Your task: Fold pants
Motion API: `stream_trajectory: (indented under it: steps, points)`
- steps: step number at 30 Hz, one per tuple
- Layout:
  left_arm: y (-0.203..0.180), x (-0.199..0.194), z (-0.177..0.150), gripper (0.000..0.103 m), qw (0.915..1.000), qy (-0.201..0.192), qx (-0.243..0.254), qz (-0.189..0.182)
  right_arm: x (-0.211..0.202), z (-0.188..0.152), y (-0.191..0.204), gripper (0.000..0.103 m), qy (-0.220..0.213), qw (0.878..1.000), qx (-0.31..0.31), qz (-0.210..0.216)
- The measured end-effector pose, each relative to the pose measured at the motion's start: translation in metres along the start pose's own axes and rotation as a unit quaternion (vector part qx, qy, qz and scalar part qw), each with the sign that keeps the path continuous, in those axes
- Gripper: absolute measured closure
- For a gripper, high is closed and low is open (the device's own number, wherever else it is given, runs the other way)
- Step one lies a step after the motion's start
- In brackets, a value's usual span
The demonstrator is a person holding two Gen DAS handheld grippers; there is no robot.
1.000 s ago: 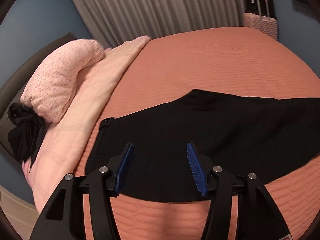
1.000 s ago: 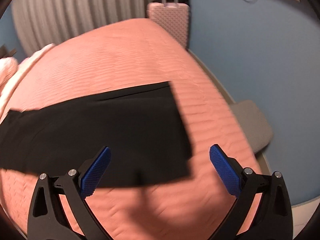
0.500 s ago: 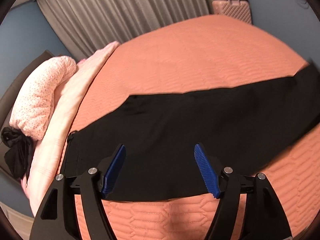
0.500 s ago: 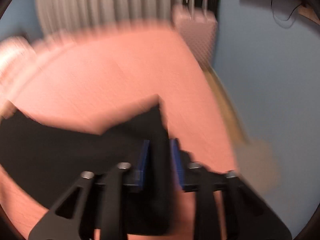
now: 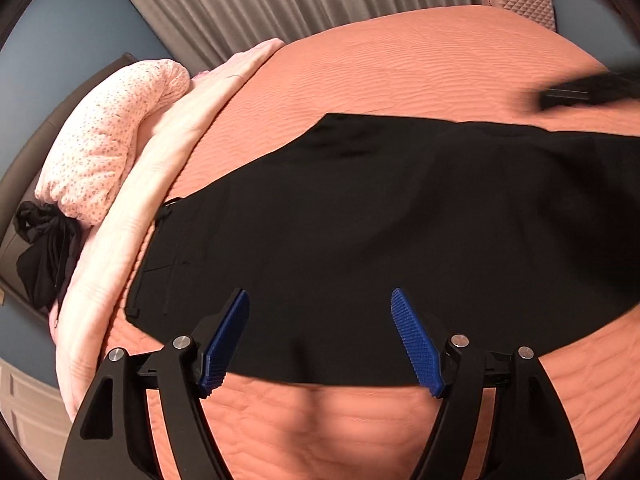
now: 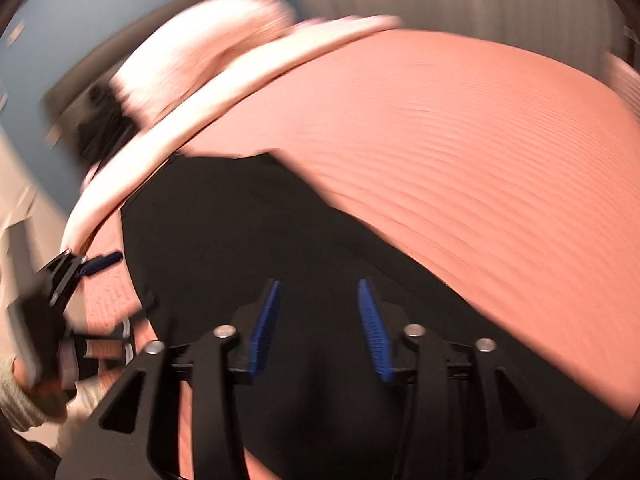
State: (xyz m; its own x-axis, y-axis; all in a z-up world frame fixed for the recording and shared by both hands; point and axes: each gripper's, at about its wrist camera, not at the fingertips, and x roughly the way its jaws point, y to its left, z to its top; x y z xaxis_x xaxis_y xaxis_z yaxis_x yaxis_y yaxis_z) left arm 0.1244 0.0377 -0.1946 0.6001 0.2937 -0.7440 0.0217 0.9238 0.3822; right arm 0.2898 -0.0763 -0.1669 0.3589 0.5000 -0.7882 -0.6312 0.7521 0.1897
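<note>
Two claws over black pants [image 5: 380,208], left claw [image 5: 320,336] agape, right claw [image 6: 318,326] clasping pants, jaws just widened

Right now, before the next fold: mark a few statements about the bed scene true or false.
1. The pants are black. True.
2. The pants are already folded into a small square. False: they lie stretched out long on the bedspread.
3. The suitcase lies on the bedspread. False: the suitcase stands upright beyond the bedspread's far edge.
4. The dotted pillow is at the pants' waistband end. True.
</note>
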Motion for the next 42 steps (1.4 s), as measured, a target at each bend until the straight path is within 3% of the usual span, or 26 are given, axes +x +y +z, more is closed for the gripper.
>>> stream_trajectory:
  steps: [4,7,8,10,13,15,16,17,18,20,22,24,27,28,30,31,33,34,35,36,37,39,40,41,42]
  points:
    - [0.022,0.009,-0.009,0.032,0.9988,-0.018,0.030,0.033,0.086,0.072,0.026,0.055,0.039,0.998,-0.039,0.012]
    - [0.034,0.019,-0.008,0.032,0.9984,-0.026,0.037,0.035,0.137,0.085,0.044,0.055,0.091,0.994,-0.063,0.007]
    - [0.037,0.023,-0.008,0.032,0.9985,-0.028,0.036,0.031,0.149,0.084,0.049,0.067,0.103,0.991,-0.084,0.006]
    - [0.042,0.029,-0.006,0.032,0.9989,-0.029,0.030,0.021,0.150,0.088,0.056,0.078,0.098,0.989,-0.107,-0.002]
    - [0.045,0.037,-0.003,0.032,0.9995,-0.028,0.010,0.003,0.153,0.098,0.037,0.080,0.069,0.995,-0.074,-0.010]
    - [0.045,0.043,-0.001,0.032,0.9998,-0.018,-0.002,-0.007,0.163,0.093,0.030,0.063,0.062,0.995,-0.067,-0.029]
    - [0.044,0.043,0.000,0.032,0.9998,-0.016,-0.003,-0.008,0.154,0.093,0.029,0.061,0.055,0.996,-0.056,-0.032]
    - [0.044,0.041,0.000,0.032,0.9998,-0.020,-0.003,-0.004,0.143,0.093,0.028,0.052,0.044,0.998,-0.043,-0.034]
    - [0.045,0.039,0.000,0.031,0.9997,-0.024,0.000,0.000,0.123,0.088,0.025,0.051,0.014,0.999,-0.025,-0.029]
    - [0.046,0.039,-0.002,0.021,0.9994,-0.031,0.009,0.007,0.073,0.066,0.020,0.052,-0.045,0.998,-0.002,-0.045]
    - [0.048,0.047,-0.004,0.020,0.9991,-0.029,0.027,0.018,0.037,0.032,0.018,0.051,-0.062,0.997,0.007,-0.054]
    - [0.056,0.063,-0.012,0.020,0.9979,-0.022,0.047,0.039,0.009,-0.023,0.005,0.053,-0.032,0.998,-0.001,-0.055]
    - [0.084,0.080,-0.027,0.014,0.9973,-0.041,0.057,0.022,-0.004,-0.110,-0.036,0.056,0.062,0.988,-0.015,-0.143]
    - [0.093,0.082,-0.028,0.014,0.9971,-0.049,0.058,0.010,-0.023,-0.133,-0.060,0.057,0.046,0.988,0.011,-0.148]
    - [0.108,0.085,-0.026,0.014,0.9967,-0.042,0.066,0.020,-0.076,-0.161,-0.112,0.056,0.044,0.964,0.121,-0.234]
    - [0.113,0.086,-0.022,0.015,0.9961,-0.036,0.068,0.044,-0.093,-0.165,-0.118,0.056,0.031,0.958,0.145,-0.246]
    - [0.120,0.085,-0.016,0.016,0.9944,-0.027,0.064,0.080,-0.124,-0.173,-0.107,0.056,-0.020,0.967,0.150,-0.205]
    - [0.119,0.081,-0.013,0.016,0.9936,-0.032,0.066,0.086,-0.121,-0.178,-0.099,0.058,-0.009,0.973,0.127,-0.191]
    - [0.114,0.077,-0.011,0.016,0.9926,-0.035,0.069,0.093,-0.108,-0.196,-0.102,0.058,0.041,0.972,0.094,-0.210]
    - [0.108,0.075,-0.009,0.016,0.9913,-0.033,0.074,0.103,-0.103,-0.218,-0.119,0.055,0.076,0.962,0.095,-0.246]
    - [0.103,0.075,-0.009,0.016,0.9905,-0.026,0.078,0.110,-0.129,-0.242,-0.148,0.050,0.031,0.957,0.168,-0.234]
    - [0.087,0.068,-0.004,0.016,0.9891,-0.014,0.086,0.118,-0.174,-0.273,-0.188,0.055,0.016,0.905,0.284,-0.316]
    - [0.078,0.056,-0.001,0.016,0.9886,-0.026,0.086,0.121,-0.193,-0.281,-0.192,0.055,-0.011,0.895,0.308,-0.322]
    - [0.071,0.044,0.002,0.016,0.9890,-0.040,0.085,0.114,-0.215,-0.291,-0.189,0.055,-0.050,0.892,0.323,-0.312]
    - [0.061,0.032,0.005,0.016,0.9897,-0.055,0.085,0.101,-0.222,-0.297,-0.185,0.056,-0.058,0.898,0.315,-0.302]
